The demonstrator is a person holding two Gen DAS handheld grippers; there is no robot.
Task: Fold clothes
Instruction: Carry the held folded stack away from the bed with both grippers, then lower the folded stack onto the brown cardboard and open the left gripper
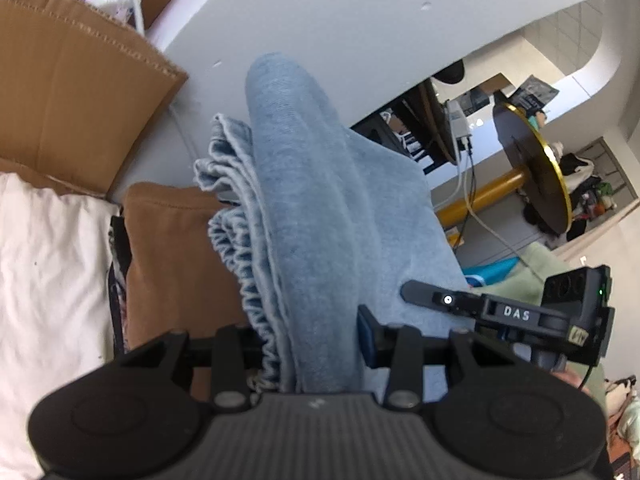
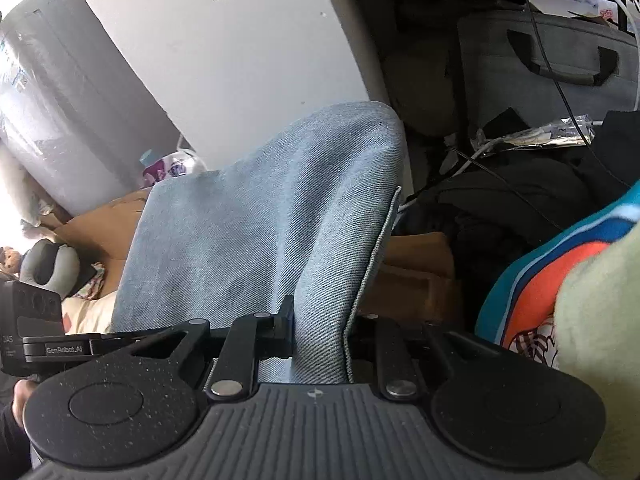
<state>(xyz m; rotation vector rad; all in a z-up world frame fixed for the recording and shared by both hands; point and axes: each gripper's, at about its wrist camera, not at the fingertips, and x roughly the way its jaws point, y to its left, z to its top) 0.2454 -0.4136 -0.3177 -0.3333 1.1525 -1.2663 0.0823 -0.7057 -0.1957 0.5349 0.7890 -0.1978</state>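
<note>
A light blue denim garment (image 1: 312, 208) with an elastic ruffled waistband hangs bunched between both grippers. My left gripper (image 1: 316, 344) is shut on a thick fold of it near the waistband, the cloth filling the gap between its fingers. In the right wrist view the same denim garment (image 2: 260, 232) rises in a broad sheet, and my right gripper (image 2: 320, 336) is shut on a narrower pinch of it by a stitched edge. The right gripper's body (image 1: 516, 316) shows at the right of the left wrist view, touching the cloth. Both sets of fingertips are buried in fabric.
Brown cloth (image 1: 72, 80) and a white garment (image 1: 44, 280) lie at left. A grey-white wall (image 1: 360, 20) stands behind. A round table on a yellow post (image 1: 532, 168) with cables is at right. Dark bags (image 2: 540, 64) and a colourful garment (image 2: 536, 280) crowd the right wrist view.
</note>
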